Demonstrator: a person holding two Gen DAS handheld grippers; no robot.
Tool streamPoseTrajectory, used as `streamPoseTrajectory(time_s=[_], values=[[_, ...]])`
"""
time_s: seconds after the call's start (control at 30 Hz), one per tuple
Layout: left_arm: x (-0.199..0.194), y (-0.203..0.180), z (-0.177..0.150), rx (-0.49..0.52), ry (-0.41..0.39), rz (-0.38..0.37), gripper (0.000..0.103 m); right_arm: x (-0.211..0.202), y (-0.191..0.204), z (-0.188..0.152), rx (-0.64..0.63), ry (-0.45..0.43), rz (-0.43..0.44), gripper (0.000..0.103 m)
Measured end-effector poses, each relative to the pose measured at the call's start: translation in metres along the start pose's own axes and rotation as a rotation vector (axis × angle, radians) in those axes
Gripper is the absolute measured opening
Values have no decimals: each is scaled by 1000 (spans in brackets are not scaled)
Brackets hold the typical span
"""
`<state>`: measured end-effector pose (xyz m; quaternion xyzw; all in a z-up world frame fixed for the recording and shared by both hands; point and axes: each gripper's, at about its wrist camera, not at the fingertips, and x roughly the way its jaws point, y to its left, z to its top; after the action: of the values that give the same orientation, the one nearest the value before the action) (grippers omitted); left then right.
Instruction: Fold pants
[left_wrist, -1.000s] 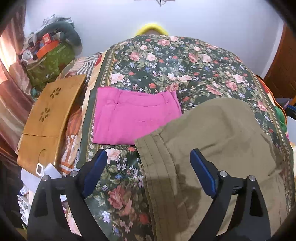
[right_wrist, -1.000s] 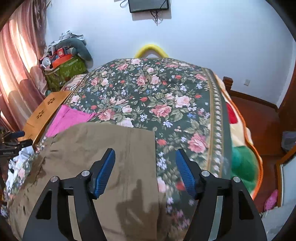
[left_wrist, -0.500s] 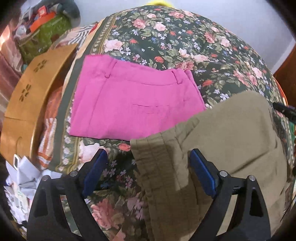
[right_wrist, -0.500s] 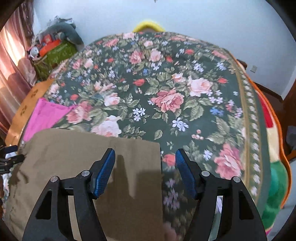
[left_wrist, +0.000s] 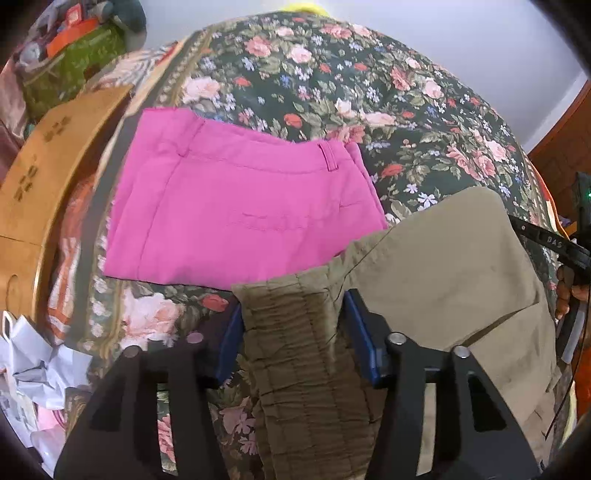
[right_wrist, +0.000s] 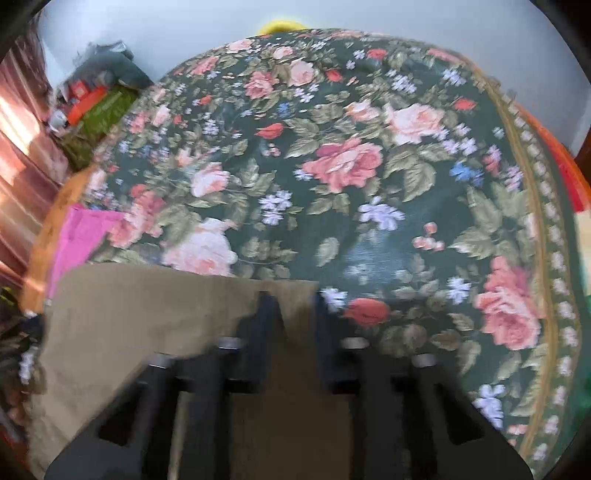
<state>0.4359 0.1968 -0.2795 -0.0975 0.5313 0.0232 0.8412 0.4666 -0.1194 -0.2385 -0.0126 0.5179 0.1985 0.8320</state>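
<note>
The olive-khaki pants (left_wrist: 436, 266) lie on the near part of the floral bedspread (left_wrist: 369, 92), spread flat and partly doubled, with their gathered elastic waistband (left_wrist: 295, 332) at the near left and their far right corner (right_wrist: 295, 291) near the middle of the bed. The left gripper (left_wrist: 291, 325) has the waistband between its blue pads and its jaws are closing on it; the pads already appear to touch the bunched cloth on both sides. The right gripper (right_wrist: 291, 306), blurred in its own view, is closing on the far right corner of the khaki cloth, jaws almost together with fabric between them. 1 pair of pink pants (left_wrist: 240, 210) already lies folded flat to the far left, just beyond the waistband. Judging by this, 1 garment is done, while the khaki pair is only being taken up at 2 ends; its folds are still to be made.
</note>
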Motion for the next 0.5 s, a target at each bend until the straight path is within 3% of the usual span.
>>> streamPoseTrajectory(time_s=[0.2, 0.5], values=[[-37, -15, 2, 101, -121, 88, 47, -34, 5, 4, -46, -119, -69, 12], [-125, -36, 18, 100, -285, 50, 45, -159, 13, 36, -48, -354, -52, 11]])
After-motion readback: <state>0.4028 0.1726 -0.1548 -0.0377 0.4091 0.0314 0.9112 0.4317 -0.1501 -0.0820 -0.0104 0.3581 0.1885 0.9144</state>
